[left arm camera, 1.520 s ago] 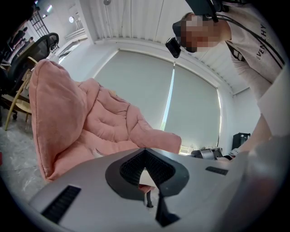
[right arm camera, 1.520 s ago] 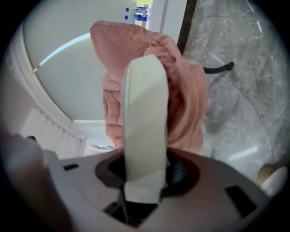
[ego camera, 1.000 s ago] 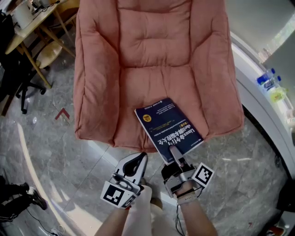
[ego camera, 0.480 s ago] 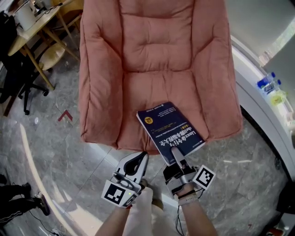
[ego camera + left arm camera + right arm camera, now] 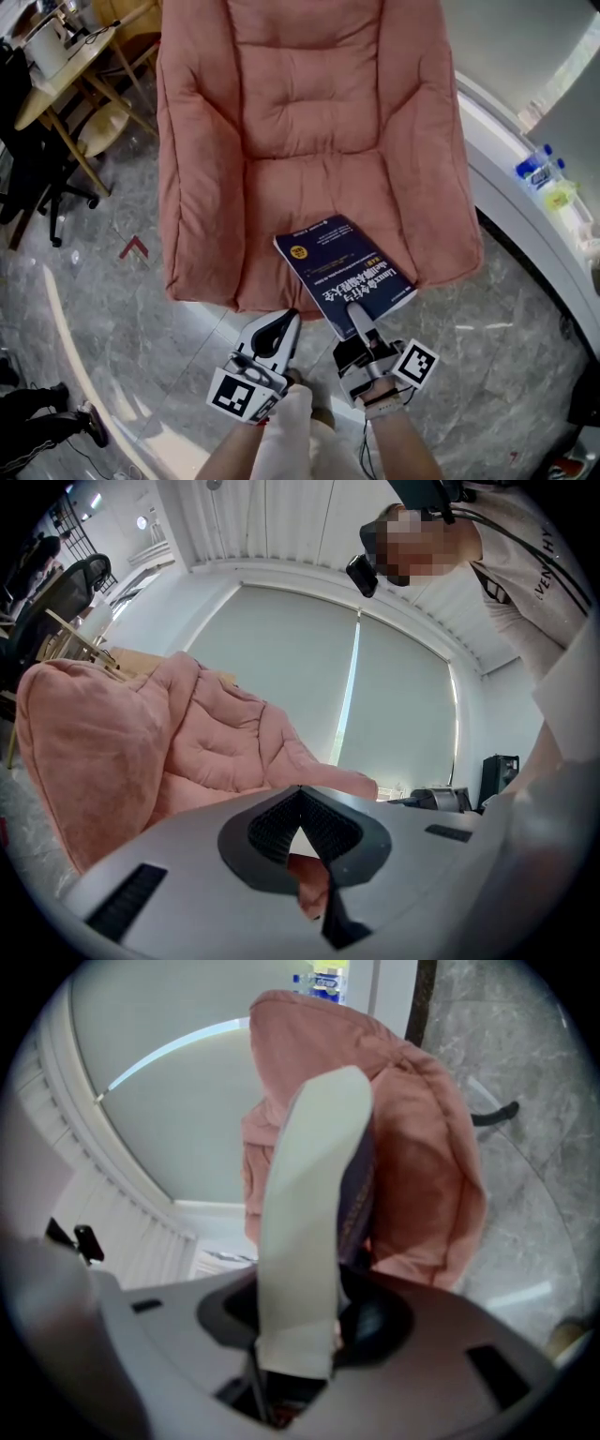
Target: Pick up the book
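Veined grey marble floor (image 5: 141, 309) surrounds a plump, tufted pink armchair (image 5: 300, 122). My right gripper (image 5: 357, 317) is clamped on the near edge of the glossy dark-blue book (image 5: 342, 267), which sits over the seat's front. My left gripper (image 5: 284, 328) is closed and empty.

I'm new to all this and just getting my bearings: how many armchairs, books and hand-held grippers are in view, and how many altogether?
pink armchair: 1
blue book: 1
hand-held grippers: 2, the left gripper, holding nothing, and the right gripper, clamped on the book's near edge
Total: 4
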`<state>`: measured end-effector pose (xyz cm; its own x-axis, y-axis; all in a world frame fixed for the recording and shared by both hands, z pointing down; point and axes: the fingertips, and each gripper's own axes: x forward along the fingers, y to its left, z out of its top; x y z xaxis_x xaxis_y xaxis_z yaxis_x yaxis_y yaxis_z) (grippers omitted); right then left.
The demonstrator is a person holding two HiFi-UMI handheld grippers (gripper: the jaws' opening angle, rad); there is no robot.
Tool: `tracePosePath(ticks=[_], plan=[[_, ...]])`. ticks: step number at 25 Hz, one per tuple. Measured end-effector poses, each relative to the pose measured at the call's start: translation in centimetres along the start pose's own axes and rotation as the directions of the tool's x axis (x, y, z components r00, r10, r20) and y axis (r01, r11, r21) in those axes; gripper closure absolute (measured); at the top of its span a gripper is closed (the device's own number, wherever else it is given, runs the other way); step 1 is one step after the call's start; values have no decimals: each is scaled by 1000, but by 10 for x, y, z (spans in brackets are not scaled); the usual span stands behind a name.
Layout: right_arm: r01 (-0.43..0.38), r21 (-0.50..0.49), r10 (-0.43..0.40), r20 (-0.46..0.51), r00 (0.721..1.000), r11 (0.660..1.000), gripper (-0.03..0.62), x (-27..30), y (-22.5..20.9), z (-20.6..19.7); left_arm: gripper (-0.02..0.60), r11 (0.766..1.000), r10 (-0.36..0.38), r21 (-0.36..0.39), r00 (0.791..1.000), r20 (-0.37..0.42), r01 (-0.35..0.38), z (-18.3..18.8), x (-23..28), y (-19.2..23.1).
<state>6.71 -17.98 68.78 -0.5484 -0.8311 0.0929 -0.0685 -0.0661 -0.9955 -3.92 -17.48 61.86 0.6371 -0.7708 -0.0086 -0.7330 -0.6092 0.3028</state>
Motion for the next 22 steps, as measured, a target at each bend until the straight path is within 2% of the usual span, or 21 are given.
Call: tracePosePath(ticks=[11, 22], plan=[[-27, -38, 26, -29, 999, 999, 416, -1, 30, 0, 572, 1000, -11, 8, 1000, 6, 11, 22, 6, -8], [-33, -60, 30, -41, 999, 998, 415, -5, 69, -3, 572, 1000, -17, 17, 1000, 19, 17, 63, 6, -15]])
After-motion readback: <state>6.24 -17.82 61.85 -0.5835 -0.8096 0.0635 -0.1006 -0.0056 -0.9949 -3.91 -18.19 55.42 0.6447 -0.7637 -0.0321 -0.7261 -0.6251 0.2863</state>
